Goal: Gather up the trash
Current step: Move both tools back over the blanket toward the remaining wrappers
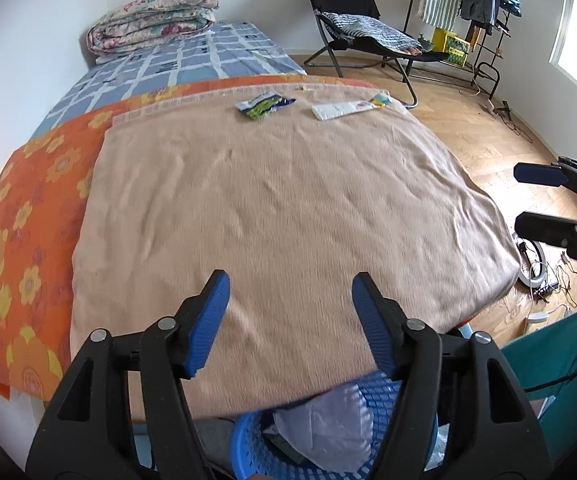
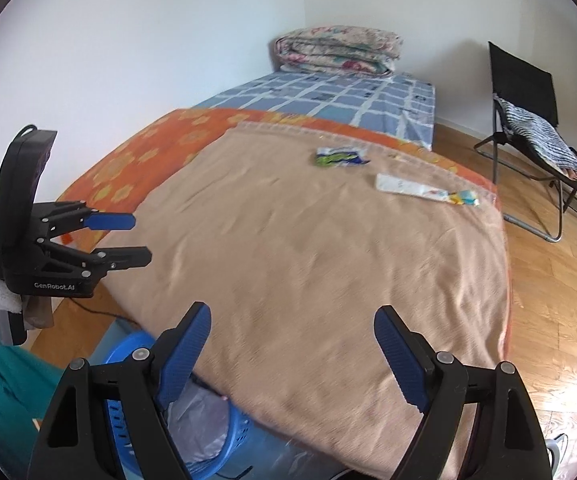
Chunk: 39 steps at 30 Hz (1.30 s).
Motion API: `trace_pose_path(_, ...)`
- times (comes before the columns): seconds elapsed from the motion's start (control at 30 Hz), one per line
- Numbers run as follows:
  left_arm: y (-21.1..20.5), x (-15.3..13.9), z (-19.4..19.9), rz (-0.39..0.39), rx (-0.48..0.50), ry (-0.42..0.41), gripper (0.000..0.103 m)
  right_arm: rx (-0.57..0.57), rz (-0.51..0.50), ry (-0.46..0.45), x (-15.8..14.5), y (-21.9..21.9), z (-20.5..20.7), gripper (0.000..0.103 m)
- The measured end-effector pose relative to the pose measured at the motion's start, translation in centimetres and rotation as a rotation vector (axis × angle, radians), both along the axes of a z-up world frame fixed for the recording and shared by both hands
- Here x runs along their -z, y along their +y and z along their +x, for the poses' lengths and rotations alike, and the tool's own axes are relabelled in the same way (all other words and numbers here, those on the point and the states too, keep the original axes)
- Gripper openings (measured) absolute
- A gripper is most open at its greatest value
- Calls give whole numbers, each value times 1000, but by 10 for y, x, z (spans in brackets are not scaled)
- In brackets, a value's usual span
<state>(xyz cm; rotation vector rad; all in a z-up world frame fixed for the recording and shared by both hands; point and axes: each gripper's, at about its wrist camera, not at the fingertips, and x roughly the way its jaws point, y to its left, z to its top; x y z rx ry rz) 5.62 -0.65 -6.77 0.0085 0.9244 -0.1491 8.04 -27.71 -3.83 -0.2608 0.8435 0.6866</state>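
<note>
Beige blanket (image 1: 288, 200) covers the near bed; a green wrapper (image 1: 265, 105) and white packet (image 1: 346, 109) lie far. Left gripper (image 1: 290, 316) and right gripper (image 2: 292, 350) gape empty above the blue bin (image 1: 256, 452); reaching comes next.

Blue basket (image 1: 256, 440): lower centre of the left wrist view, largely hidden behind the tongs' black arms and the tan blanket's (image 1: 288, 208) near edge; contents indistinct beyond pale plastic.
Green-and-white wrapper (image 2: 338, 157), white packet (image 2: 408, 188): upper centre, print too small and blurred to read.
Clothes rack (image 1: 484, 4): upper right, cut by the frame edge.
</note>
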Motion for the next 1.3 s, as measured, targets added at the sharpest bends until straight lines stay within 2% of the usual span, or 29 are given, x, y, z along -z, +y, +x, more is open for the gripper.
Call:
trace_pose_path(0.13,0,-3,26,-8,24,-4,66,4,2,-33,-3,-8,19,88)
trace_pose_path(0.23,-1,-3,49,-15,42,-1,66,10,10,-45,-3,-16,39,97)
trace_pose_path(0.53,-1,0,130,-40,82,-8,66,60,65,-38,7,-40,125,97)
trace_pose_path(0.73,4,8,189,-63,81,-19,66,45,89,14,23,-42,182,97)
trace_pose_path(0.83,7,16,217,-83,84,-14,66,32,91,27,31,-38,206,95)
trace_pose_path(0.93,11,23,247,-97,79,-10,66,12,96,49,39,-33,227,88)
trace_pose_path(1.1,24,36,297,-172,66,7,66,14,131,89,52,-27,270,85)
trace_pose_path(1.3,33,52,349,-215,49,29,66,19,129,127,72,-12,322,75)
